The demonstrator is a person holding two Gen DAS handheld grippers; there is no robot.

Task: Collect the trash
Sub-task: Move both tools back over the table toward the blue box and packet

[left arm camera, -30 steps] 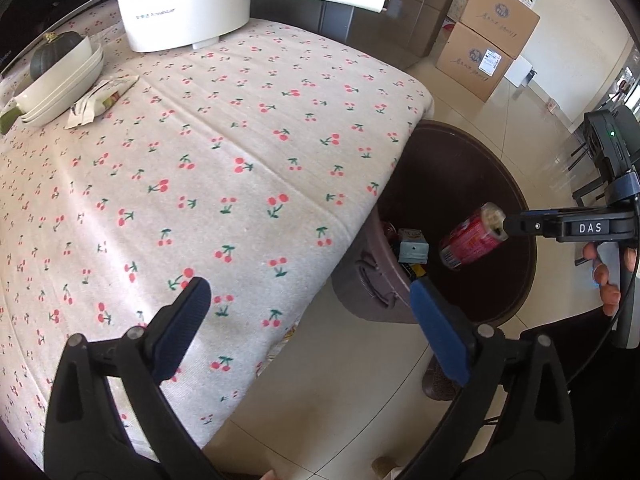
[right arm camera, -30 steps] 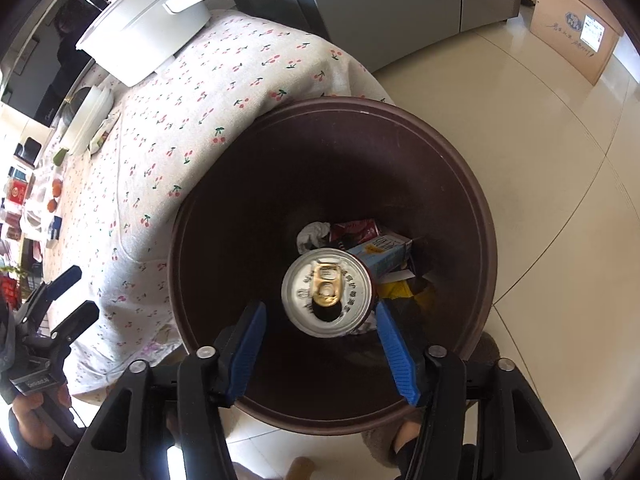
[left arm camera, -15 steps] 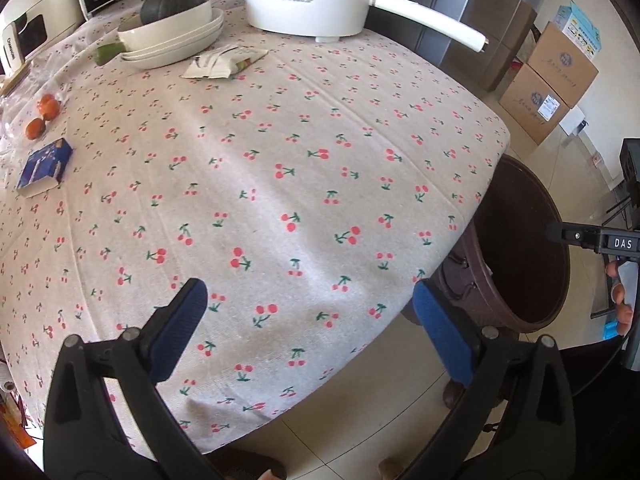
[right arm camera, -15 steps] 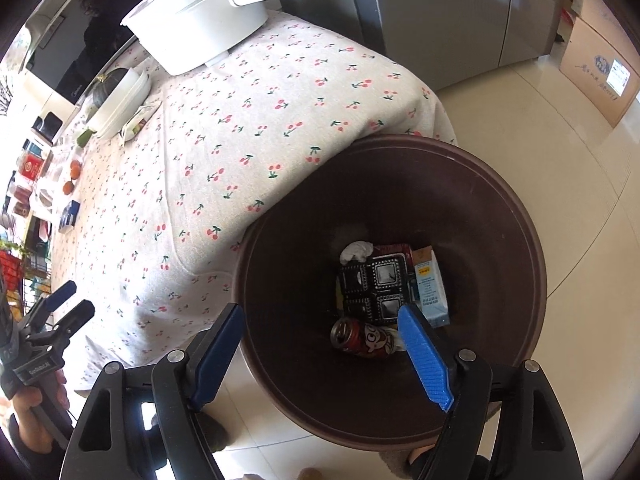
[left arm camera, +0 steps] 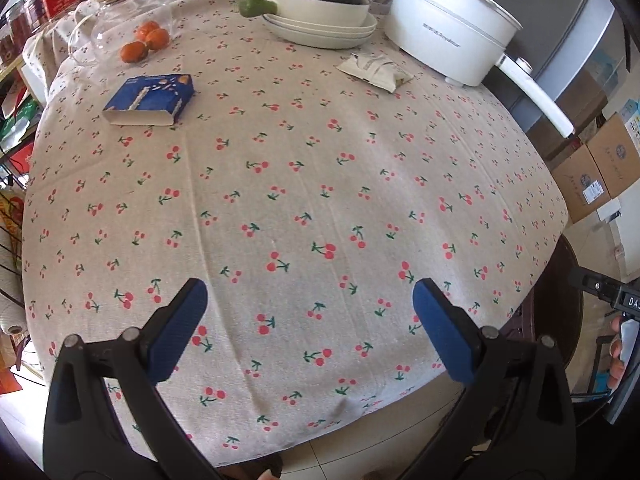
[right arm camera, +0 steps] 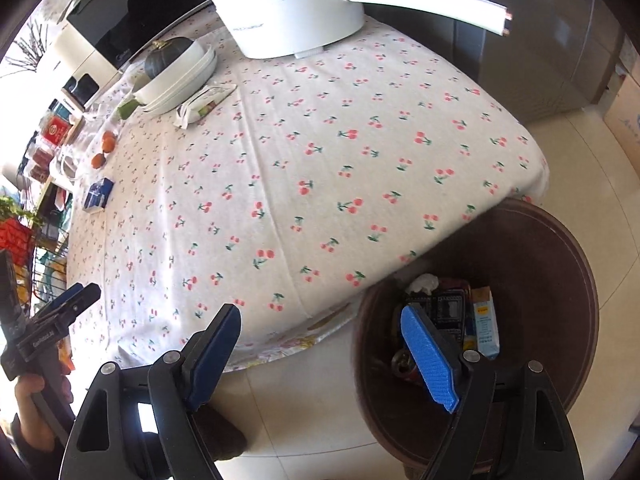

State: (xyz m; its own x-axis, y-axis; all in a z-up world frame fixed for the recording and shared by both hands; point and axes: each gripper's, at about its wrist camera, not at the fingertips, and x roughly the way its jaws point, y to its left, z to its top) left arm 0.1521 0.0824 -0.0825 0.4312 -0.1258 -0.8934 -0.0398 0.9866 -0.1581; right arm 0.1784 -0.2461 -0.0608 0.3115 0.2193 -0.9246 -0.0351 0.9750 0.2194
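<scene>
My left gripper (left arm camera: 310,330) is open and empty, over the near edge of the cherry-print tablecloth (left arm camera: 304,184). A blue box (left arm camera: 150,100) lies far left on the table and a white wrapper (left arm camera: 376,70) lies near the white pot (left arm camera: 450,34). My right gripper (right arm camera: 320,356) is open and empty, low between the table edge and the brown trash bin (right arm camera: 560,264). The bin holds a red can (right arm camera: 404,364), a dark tray and a carton (right arm camera: 484,320). The blue box (right arm camera: 98,194) and wrapper (right arm camera: 202,104) also show in the right wrist view.
Stacked white bowls (left arm camera: 320,16) hold a dark squash. Oranges (left arm camera: 144,42) and a glass jar (left arm camera: 120,20) sit at the far left. Cardboard boxes (left arm camera: 596,164) stand on the floor at right. A grey fridge (right arm camera: 540,52) stands behind the table.
The right gripper let go of the red can, which fell into the bin, then swung left toward the table. The left gripper turned from the bin to face across the table.
</scene>
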